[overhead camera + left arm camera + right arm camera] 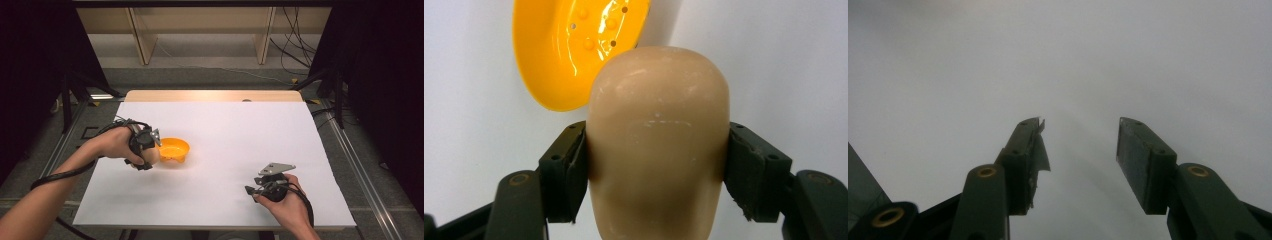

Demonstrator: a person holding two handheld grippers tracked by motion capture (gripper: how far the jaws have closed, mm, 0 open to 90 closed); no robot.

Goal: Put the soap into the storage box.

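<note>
The left gripper (657,165) is clamped on a smooth beige bar (658,150), most likely a cake of soap; in the left gripper view its two black pads press flat against the bar's opposite sides, and the bar's rounded end stands out well past the jaw tips. Just beyond that rounded end lies an orange dish (574,50), shallow and glossy, with small raised studs and a few drain holes on its inner face (a soap dish, by the look of it). The bar's tip overlaps the dish's near rim in that view, though whether they touch cannot be told.

From the high view the left gripper (150,150) sits at the left of the white table (240,145), with the dish (173,149) immediately to its right, and the bar (152,156) shows as a pale lump at the jaws, right against the dish's edge.

A faint rectangular stamp is pressed into the bar's upper face, but no letters in it can be read. No other writing or label shows.

The right gripper (255,187) rests well apart from the dish, near the table's front right. In the right gripper view (1080,145) its jaws stand spread with nothing between them, only bare white surface ahead.
</note>
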